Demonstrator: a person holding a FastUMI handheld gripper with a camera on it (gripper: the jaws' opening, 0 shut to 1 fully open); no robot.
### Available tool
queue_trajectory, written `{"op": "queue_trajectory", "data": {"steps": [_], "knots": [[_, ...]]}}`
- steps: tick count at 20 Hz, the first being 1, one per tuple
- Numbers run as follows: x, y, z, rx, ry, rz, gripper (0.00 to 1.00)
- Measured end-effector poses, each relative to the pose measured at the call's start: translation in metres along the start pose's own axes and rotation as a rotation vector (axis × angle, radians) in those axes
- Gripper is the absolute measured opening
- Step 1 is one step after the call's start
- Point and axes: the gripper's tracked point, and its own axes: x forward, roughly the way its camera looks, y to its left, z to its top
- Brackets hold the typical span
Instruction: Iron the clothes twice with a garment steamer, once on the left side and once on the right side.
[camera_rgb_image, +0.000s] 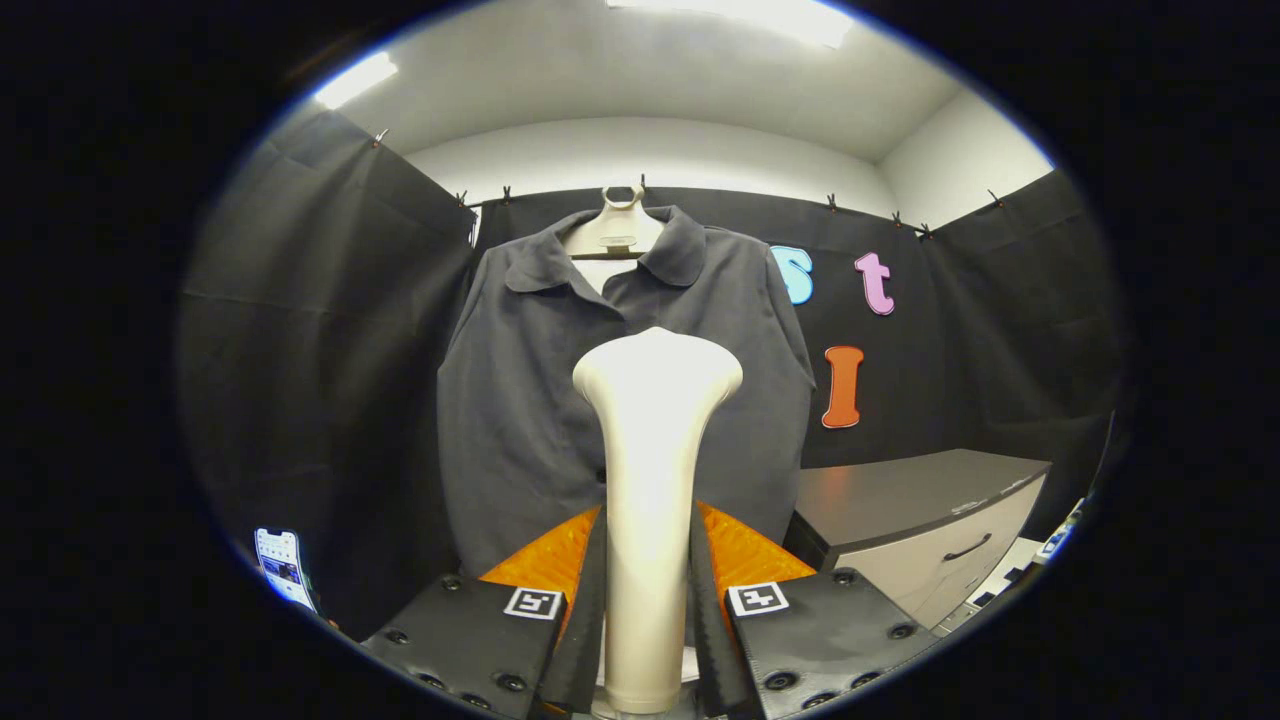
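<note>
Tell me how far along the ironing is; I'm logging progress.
Done: the hand-held gripper is shut on the garment steamer, held upright. In hand: its head faces the middle of the hanging shirt. Left: the frame shows no finished pass, so both the left and right strokes look outstanding.

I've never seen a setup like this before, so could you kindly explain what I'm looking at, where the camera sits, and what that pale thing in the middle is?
The camera rides on a hand-held gripper that a person carries; it looks forward along the two fingers, which rise from the bottom of the picture. Both fingers press on the handle of a pale garment steamer, held upright with its wide head on top. Beyond it, a dark grey collared shirt hangs on a light hanger against the booth's black cloth wall. To the right of the shirt stands a low cabinet with a drawer handle. Low on the left, a phone with a lit screen is visible. The steamer's head looks close to the shirt's front, but contact cannot be judged.
</note>
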Motion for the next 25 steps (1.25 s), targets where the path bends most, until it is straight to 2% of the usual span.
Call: {"op": "queue_trajectory", "data": {"steps": [7,25], "knots": [[-0.001,-0.021,0.001,0.002,0.0,-0.038,0.46],[0.004,-0.007,0.007,0.012,-0.013,-0.018,0.46]]}}
